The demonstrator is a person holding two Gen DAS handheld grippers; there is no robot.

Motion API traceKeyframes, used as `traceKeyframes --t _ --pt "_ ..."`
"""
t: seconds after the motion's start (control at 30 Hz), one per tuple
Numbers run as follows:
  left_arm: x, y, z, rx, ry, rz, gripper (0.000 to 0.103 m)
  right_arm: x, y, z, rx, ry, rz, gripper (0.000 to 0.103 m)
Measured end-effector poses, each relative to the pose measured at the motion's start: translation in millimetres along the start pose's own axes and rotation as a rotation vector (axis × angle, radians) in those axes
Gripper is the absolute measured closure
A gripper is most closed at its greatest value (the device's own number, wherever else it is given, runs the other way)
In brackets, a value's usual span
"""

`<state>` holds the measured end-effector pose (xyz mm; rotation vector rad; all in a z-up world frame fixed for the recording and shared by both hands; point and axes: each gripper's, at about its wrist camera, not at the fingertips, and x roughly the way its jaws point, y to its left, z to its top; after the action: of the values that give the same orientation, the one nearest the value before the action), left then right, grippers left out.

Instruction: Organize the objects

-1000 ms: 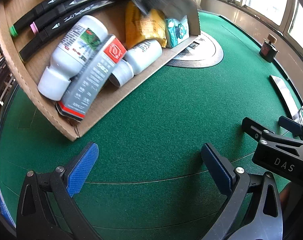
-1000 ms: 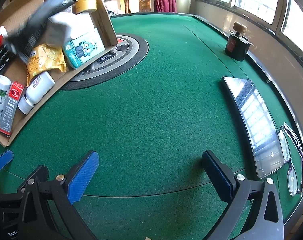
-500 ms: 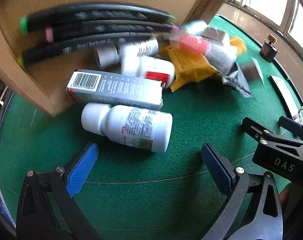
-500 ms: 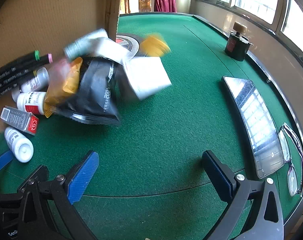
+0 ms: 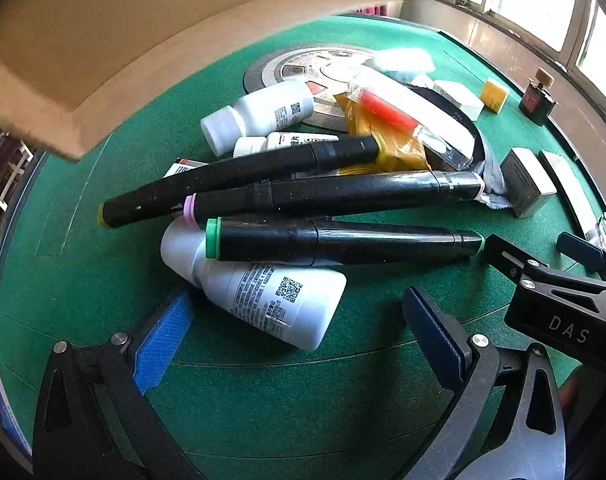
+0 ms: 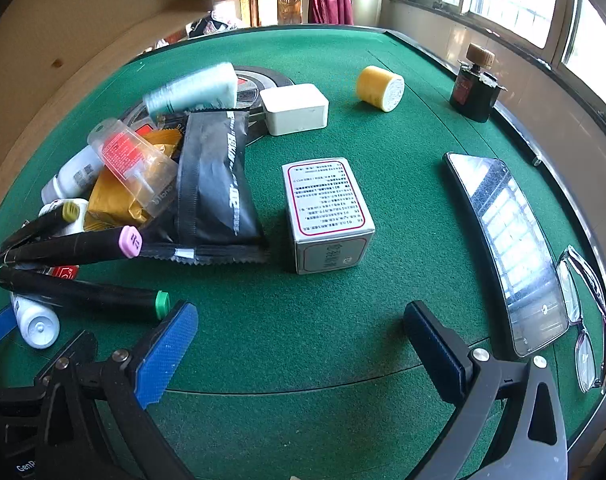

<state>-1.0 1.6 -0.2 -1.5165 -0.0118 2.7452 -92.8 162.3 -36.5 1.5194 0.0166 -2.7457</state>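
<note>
sprawling over the green table (image 5: pixel 103 288), a spilled heap lies with the large white bottle (image 5: pixel 271 296) as landmark, just ahead of the released left hand-held gripper (image 5: pixel 299 328), long axis crosswise, leaning toward its left finger. three black markers (image 5: pixel 335 240) lie across it. the right hand-held gripper (image 6: pixel 299 340), also released, sits farther off.

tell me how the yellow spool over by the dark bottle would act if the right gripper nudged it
The yellow spool lies on its side on the green felt, so it would probably roll rather than slide. It looks small and likely light, so a gentle nudge may send it far. With nothing touching it, it could roll toward the dark bottle.
</note>
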Motion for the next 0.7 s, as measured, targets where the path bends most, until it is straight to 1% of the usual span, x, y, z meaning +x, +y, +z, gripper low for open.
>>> traceKeyframes --t 0.7 --pt "0.4 1.9 -0.6 0.0 0.0 -0.001 0.0 -1.0 0.2 -0.3 0.0 0.0 0.0 0.0"
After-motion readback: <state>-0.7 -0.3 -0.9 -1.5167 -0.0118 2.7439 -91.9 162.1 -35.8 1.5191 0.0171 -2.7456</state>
